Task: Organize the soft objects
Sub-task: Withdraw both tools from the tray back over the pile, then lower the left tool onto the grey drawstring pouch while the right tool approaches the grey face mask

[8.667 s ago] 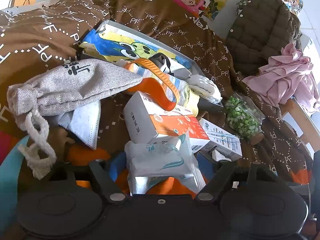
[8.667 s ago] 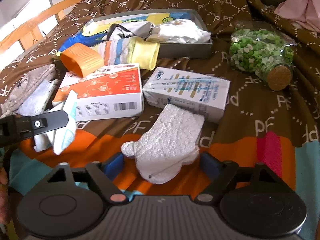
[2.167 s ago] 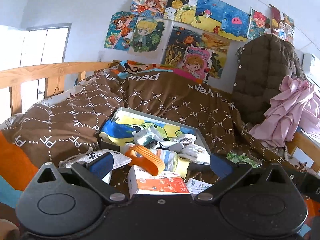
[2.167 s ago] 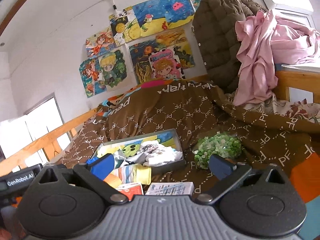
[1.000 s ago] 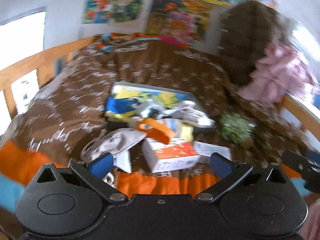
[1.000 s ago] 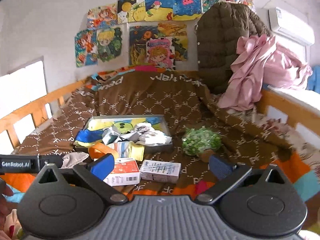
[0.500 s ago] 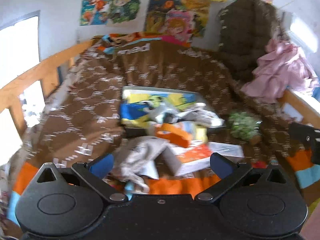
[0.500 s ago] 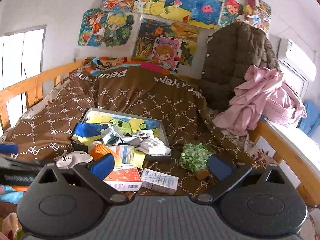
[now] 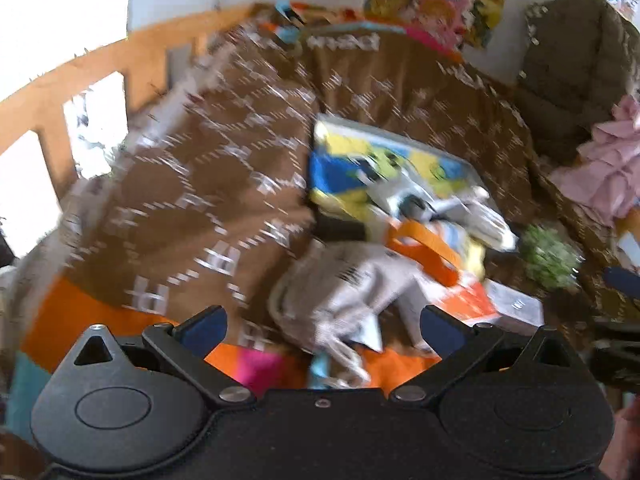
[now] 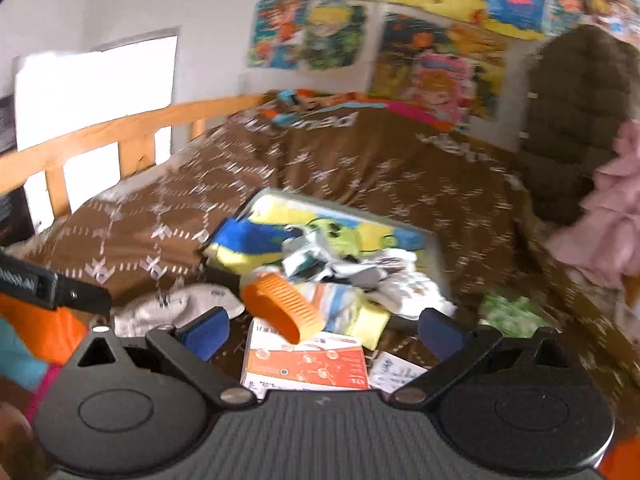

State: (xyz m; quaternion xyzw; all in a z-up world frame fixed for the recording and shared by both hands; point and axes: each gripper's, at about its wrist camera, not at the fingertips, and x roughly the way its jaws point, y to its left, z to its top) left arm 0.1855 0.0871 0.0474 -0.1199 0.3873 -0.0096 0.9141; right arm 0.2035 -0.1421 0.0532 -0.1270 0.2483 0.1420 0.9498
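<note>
— What is showing behind the bed?
— A white wall [image 10: 208, 20] is carrying a row of bright cartoon posters [image 10: 436, 68], and a window [image 10: 92, 80] is glowing at the left.
— And the furniture?
— A wooden bed rail [image 10: 132, 128] is running along the left edge of a brown patterned bedspread [image 10: 360, 168]. Both views are blurring.

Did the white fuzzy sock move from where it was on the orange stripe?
Yes. It no longer lies in front of the white box by the right gripper; where it went is unclear.
</note>
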